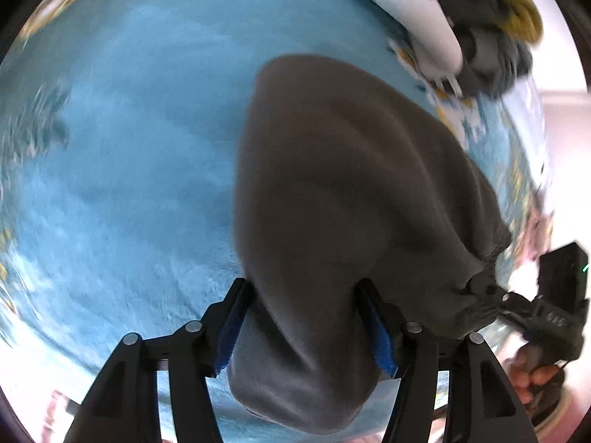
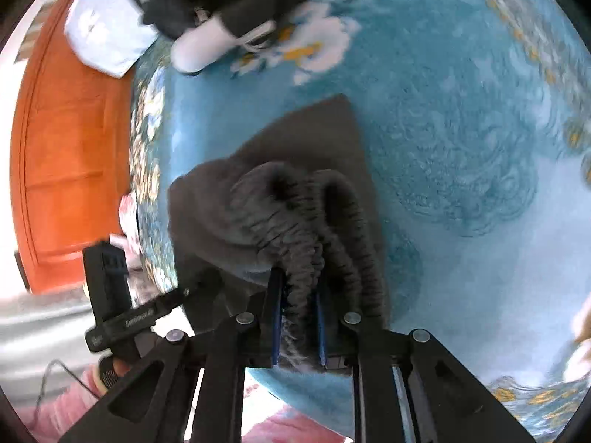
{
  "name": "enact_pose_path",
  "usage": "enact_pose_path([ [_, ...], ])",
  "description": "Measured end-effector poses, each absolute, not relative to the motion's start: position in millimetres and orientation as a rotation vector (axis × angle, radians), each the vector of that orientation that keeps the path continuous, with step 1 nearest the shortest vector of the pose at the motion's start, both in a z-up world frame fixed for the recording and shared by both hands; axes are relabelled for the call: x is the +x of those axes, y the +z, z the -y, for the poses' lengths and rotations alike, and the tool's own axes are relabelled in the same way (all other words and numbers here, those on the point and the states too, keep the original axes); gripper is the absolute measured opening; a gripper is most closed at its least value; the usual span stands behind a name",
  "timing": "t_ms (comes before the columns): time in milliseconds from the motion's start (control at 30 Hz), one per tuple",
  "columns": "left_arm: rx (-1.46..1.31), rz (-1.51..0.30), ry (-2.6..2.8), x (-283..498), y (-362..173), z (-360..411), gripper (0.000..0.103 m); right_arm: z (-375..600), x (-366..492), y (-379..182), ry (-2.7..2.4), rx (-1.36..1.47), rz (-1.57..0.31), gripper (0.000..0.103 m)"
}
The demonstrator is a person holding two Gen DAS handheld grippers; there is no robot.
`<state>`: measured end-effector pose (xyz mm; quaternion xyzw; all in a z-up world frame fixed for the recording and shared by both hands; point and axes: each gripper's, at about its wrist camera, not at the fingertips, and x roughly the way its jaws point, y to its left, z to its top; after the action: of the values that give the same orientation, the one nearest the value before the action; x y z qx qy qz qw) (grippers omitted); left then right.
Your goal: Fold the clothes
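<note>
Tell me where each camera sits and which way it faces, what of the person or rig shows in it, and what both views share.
Left wrist: sits on the left gripper, looking down its fingers at the gray garment on the blue blanket; the right gripper and a hand show.
Right wrist: sits on the right gripper, looking at the garment's ribbed band; the left gripper shows.
Shared: garment, blanket, clothes pile.

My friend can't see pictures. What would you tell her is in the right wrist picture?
The right gripper is pinching the gathered ribbed edge of a dark grey garment over a blue patterned bedspread. The left gripper meets the cloth's other side, and a pile of clothes lies at the far end.
</note>
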<state>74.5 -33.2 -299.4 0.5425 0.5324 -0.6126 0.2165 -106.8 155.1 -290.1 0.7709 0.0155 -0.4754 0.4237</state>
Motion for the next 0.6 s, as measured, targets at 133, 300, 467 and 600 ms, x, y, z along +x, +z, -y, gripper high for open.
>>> enact_pose_path([
  [133, 1.462, -1.513, -1.679, 89, -292, 36, 0.064, -145, -100, -269, -1.165, 1.865, -0.122, 0.019],
  [300, 1.348, -1.462, -1.748, 101, -247, 42, 0.062, -141, -113, -227, -1.303, 1.757, -0.266, 0.023],
  [467, 1.403, -1.445, -1.938, 77, -227, 22, 0.062, -109, -92, -205, -1.206, 1.62, -0.331, 0.023],
  [600, 1.464, -1.392, -1.942, 58, -253, 13, 0.062, -92, -81, -234, -1.231, 1.598, -0.429, 0.024],
])
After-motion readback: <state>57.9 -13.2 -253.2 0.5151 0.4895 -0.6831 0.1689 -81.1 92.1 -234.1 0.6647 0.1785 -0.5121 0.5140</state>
